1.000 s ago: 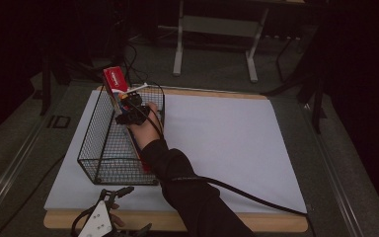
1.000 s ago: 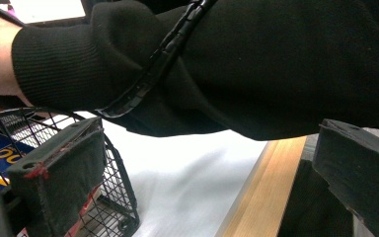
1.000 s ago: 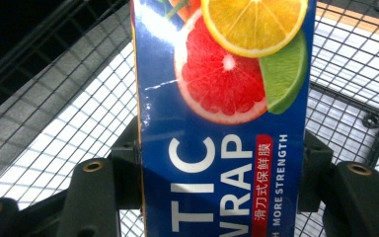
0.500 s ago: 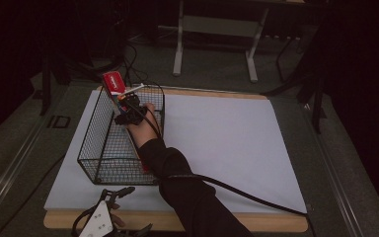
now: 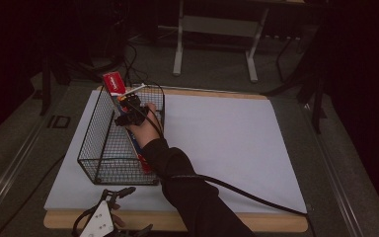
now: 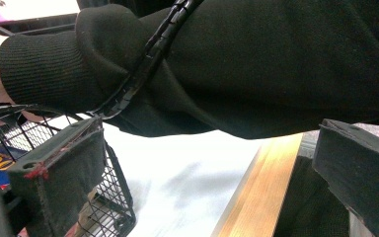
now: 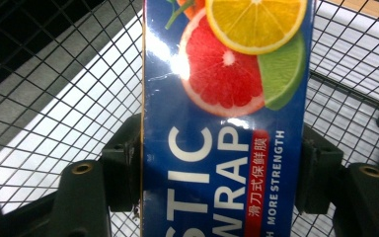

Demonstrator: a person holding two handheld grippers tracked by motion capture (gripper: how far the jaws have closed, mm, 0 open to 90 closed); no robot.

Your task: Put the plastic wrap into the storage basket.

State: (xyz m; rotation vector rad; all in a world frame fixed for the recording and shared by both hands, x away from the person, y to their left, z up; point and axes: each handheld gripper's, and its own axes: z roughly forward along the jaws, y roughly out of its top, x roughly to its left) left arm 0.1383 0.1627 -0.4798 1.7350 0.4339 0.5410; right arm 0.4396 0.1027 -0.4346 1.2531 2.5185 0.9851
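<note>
A long blue plastic-wrap box [image 5: 113, 84] with a red end and citrus pictures [image 7: 227, 123] stands tilted in a black wire basket [image 5: 96, 148], its top leaning over the far rim. My right gripper [image 5: 131, 111] is inside the basket and shut on the box, one jaw on each side [image 7: 222, 168]. My left gripper [image 5: 131, 210] rests at the table's front edge, near the basket's near end. In the left gripper view its jaws stand wide apart [image 6: 212, 173] with nothing between them, and the person's black sleeve [image 6: 256, 64] crosses above.
The basket sits on a white sheet [image 5: 217, 138] that covers the wooden table [image 5: 276, 222]. The right gripper's black cable [image 5: 246, 195] trails across the sheet toward the front right. A metal frame [image 5: 217, 29] stands on the floor beyond the table.
The right gripper has sunk slightly into the basket with the box, so the red end sits a little lower. The left gripper has not moved.
</note>
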